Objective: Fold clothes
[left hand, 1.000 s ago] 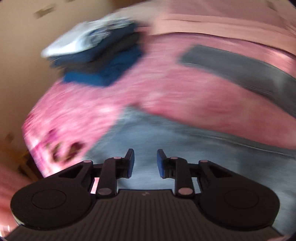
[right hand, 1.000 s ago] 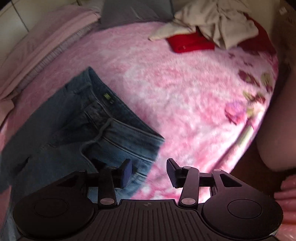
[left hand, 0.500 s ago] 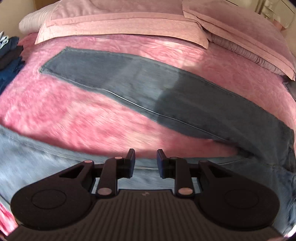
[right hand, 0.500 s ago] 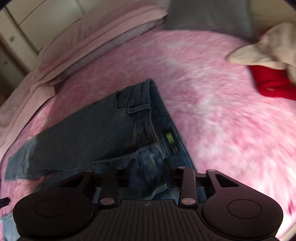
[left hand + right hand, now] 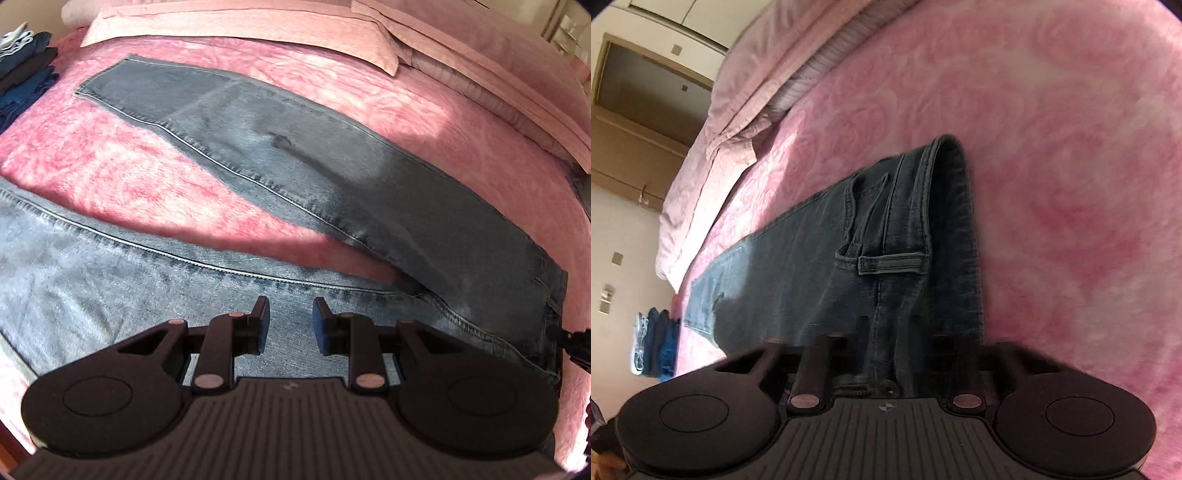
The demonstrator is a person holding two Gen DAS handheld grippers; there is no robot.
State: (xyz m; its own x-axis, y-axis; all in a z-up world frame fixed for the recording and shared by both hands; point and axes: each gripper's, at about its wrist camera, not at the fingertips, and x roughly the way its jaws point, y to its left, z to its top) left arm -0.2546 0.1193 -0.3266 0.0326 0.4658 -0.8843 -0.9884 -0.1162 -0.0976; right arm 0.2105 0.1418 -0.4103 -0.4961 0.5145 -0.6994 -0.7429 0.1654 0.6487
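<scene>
A pair of blue jeans (image 5: 295,147) lies spread on the pink bed, its two legs splayed apart toward the left. My left gripper (image 5: 290,325) hovers over the nearer, paler leg (image 5: 110,280), open, with nothing between its blue pads. In the right wrist view the jeans (image 5: 820,258) stretch away from the waistband, where a belt loop (image 5: 890,264) shows. My right gripper (image 5: 886,354) is shut on the jeans at the waistband. A fold of denim rises between its fingers and hides the tips.
A fluffy pink blanket (image 5: 110,166) covers the bed. Pink pillows (image 5: 240,33) line the far side. A stack of folded blue and dark clothes (image 5: 22,70) sits at the far left corner, and the same stack (image 5: 655,343) shows in the right wrist view. Cupboards stand beyond the pillows.
My left gripper swung from the folded stack to above the jeans legs, still open. My right gripper came down onto the waistband and shut on the denim.
</scene>
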